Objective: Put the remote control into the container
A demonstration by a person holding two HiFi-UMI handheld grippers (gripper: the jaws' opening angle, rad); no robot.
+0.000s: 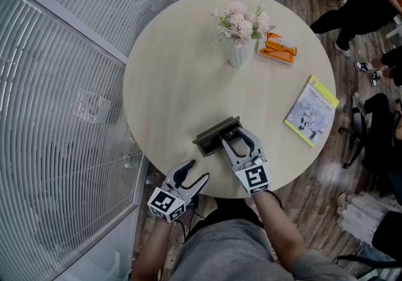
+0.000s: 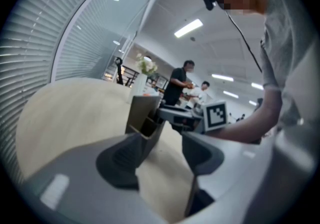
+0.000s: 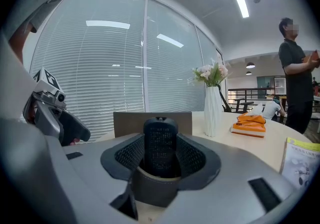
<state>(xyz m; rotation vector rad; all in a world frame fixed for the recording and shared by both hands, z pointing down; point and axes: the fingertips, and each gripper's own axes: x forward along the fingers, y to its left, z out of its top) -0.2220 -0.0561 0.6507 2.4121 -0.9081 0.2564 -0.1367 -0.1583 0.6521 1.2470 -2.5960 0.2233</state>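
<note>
A dark, open-topped container (image 1: 212,134) stands near the front edge of the round table (image 1: 176,78). My right gripper (image 1: 234,137) is right beside it, shut on a black remote control (image 3: 160,144) that stands upright between the pads. In the right gripper view the container's wall (image 3: 129,124) rises just behind the remote. My left gripper (image 1: 191,176) hovers off the table's front edge, open with nothing between its fingers. In the left gripper view the container (image 2: 142,114) and the right gripper's marker cube (image 2: 216,116) lie ahead of the left gripper (image 2: 161,154).
A white vase of pink flowers (image 1: 239,31) and an orange packet (image 1: 278,48) sit at the far side of the table. A yellow-edged booklet (image 1: 311,112) lies at the right. A glass wall with blinds (image 1: 56,104) runs on the left; people stand at the right.
</note>
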